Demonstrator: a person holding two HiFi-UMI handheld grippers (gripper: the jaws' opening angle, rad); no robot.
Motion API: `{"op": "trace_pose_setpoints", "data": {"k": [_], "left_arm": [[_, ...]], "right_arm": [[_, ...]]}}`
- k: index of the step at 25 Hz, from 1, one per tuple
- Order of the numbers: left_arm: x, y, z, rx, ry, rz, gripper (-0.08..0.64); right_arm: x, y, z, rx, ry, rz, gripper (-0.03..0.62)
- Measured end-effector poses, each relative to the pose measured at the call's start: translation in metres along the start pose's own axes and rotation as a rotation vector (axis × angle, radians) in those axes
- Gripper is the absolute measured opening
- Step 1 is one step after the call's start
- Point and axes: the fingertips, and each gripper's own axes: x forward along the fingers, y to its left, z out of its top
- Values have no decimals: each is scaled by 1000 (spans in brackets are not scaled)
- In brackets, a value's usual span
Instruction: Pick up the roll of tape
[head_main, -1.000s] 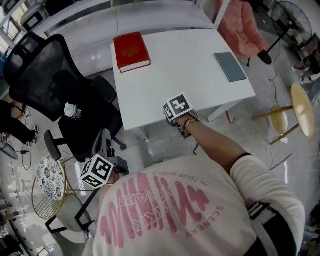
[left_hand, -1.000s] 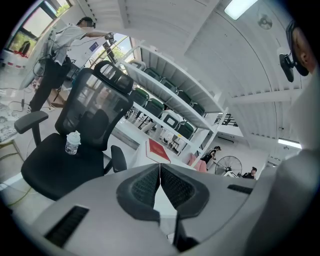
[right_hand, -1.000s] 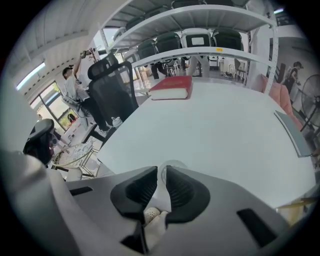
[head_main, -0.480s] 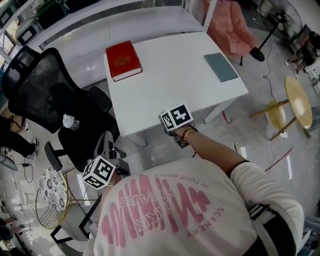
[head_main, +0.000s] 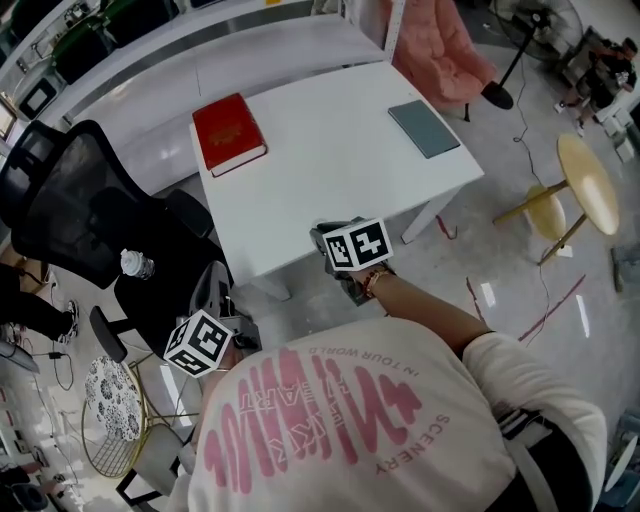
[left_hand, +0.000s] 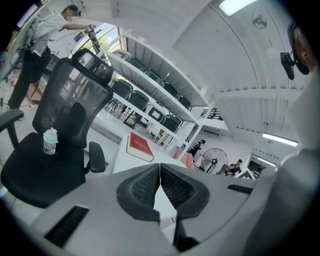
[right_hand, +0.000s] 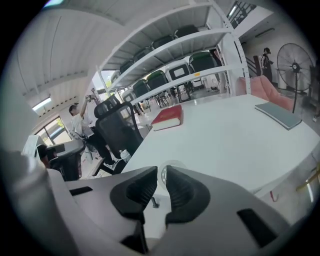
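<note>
White rectangular table (head_main: 330, 150) fills the middle of the head view, bearing a red hardback book (head_main: 228, 132) at its far left corner and a flat grey-green notebook (head_main: 424, 128) at its far right; a black mesh office chair (head_main: 80, 210) with a small plastic water bottle (head_main: 135, 264) on its seat stands to the left. I note the right gripper (right_hand: 161, 169) at the table's near edge. Its own view shows the jaws partly closed, with a narrow gap between them. In that gap sits the pale, translucent roll of tape (right_hand: 163, 172), its ring rising just above the jaw tips against the white tabletop. I judge the pads to be pressing on the roll, so I record it as gripped. In the head view the roll is hidden under the gripper's marker cube, and I cannot confirm from any view whether it is clear of the surface. The left gripper (left_hand: 160, 167) hangs low beside the chair, well apart from the table, with its ribbed pads pressed together and nothing between them. Assessment: reach and grasp appear complete. What is left, in my judgement, is to show the roll plainly clear of the table, held steady without slipping from the pinch.
</note>
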Motion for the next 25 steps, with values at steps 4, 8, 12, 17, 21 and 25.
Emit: {"op": "trace_pose_setpoints", "data": {"k": [4,8,12,17,21,25], "left_arm": [[6,-7,-1,8,10,-20,25],[12,-11,0,17,16,-36,25],[18,-15,3,23,18,-47,25],[23,-15,14,27,2,-47,25],[26,-15,23,29,-19,-43,25],[29,-16,30,37,-35,-44,25]], "right_arm": [[-10,-2,7,8,-48,-13,70],[-18,-6,19,31,-122,-22,69],[-25,-12,29,57,-176,-29,71],[-35,-19,42,87,-225,-39,71],[-41,-24,51,94,-260,-39,71],[-50,-26,62,106,-304,-44,71]]}}
